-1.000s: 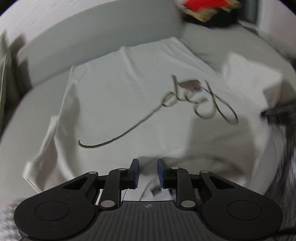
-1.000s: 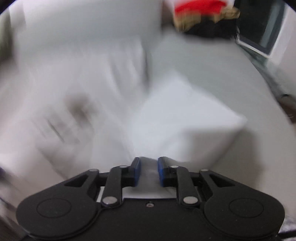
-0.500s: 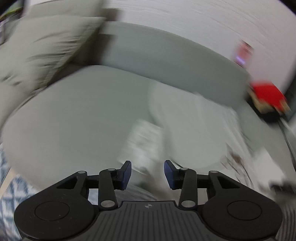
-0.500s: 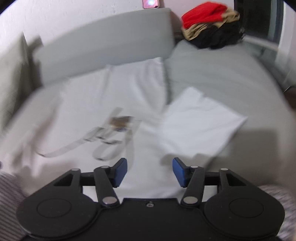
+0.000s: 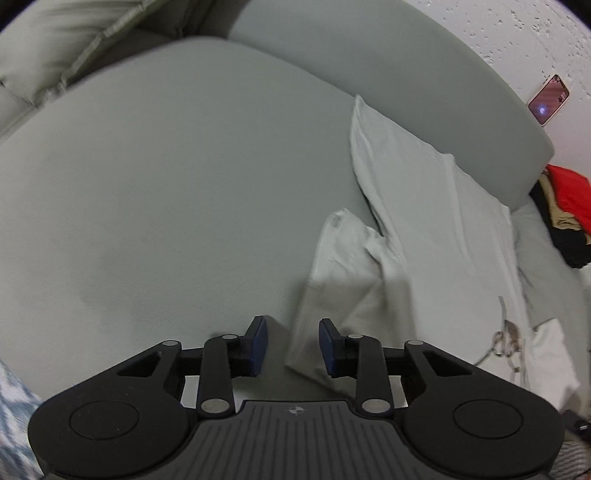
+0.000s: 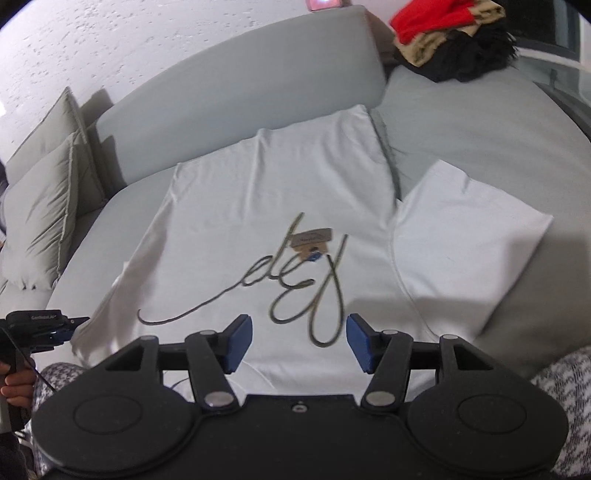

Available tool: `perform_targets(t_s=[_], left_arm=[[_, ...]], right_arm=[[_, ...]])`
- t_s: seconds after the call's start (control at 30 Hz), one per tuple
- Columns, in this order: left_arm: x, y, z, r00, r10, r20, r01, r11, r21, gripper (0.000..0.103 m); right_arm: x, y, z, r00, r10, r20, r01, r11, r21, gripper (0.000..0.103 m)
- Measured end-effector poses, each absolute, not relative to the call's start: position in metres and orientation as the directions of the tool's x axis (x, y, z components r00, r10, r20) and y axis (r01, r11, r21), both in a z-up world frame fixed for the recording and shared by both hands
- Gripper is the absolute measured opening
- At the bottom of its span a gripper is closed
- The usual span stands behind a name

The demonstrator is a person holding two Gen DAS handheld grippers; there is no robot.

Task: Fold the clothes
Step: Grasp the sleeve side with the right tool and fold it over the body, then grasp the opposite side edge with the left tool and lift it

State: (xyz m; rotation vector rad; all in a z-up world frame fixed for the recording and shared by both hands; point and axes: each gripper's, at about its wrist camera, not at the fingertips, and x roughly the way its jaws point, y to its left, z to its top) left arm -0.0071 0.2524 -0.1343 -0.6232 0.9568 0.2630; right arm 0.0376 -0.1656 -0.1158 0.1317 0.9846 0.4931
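**Left sleeve lies just ahead of the left claw**

The white T-shirt (image 6: 280, 206) is spread on the grey sofa (image 6: 480, 122) — hem far. Both claws are held apart, empty: the left claw (image 5: 291, 345) nearest the left sleeve (image 5: 343, 273), the right claw (image 6: 299, 341) over the chest.

I see a white T-shirt (image 6: 280, 206) with dark cursive lettering (image 6: 295, 284), a pale grey sofa (image 6: 480, 122), blue finger pads (image 6: 240, 343), and red clothing (image 6: 424, 16).
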Motion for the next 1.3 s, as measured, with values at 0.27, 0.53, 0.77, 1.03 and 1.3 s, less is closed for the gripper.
perform_targets(t_s=[0.27, 0.53, 0.77, 1.03, 1.3], left_arm=[[0.024, 0.240, -0.140, 0.446, -0.053, -0.893, -0.476, 0.831, -0.287, 0.019], [0.012, 0.227, -0.119, 0.479, 0.164, -0.862, -0.538, 0.831, -0.141, 0.000], [0.008, 0.248, -0.107, 0.492, 0.149, -0.858, -0.518, 0.842, -0.151, 0.008], [0.025, 0.270, -0.142, 0.502, -0.023, -0.865, -0.554, 0.759, -0.342, 0.027], [0.040, 0.285, -0.164, 0.545, -0.228, -0.807, -0.516, 0.668, -0.537, 0.038]], right_arm=[[0.040, -0.172, -0.125, 0.445, 0.452, -0.773, -0.307, 0.888, 0.342, 0.057], [0.038, -0.187, -0.124, 0.456, 0.456, -0.765, -0.297, 0.888, 0.352, 0.061], [0.041, -0.193, -0.128, 0.455, 0.456, -0.765, -0.273, 0.889, 0.368, 0.062], [0.040, -0.192, -0.131, 0.442, 0.460, -0.770, -0.281, 0.886, 0.368, 0.064], [0.043, -0.192, -0.141, 0.416, 0.453, -0.789, -0.241, 0.891, 0.385, 0.066]])
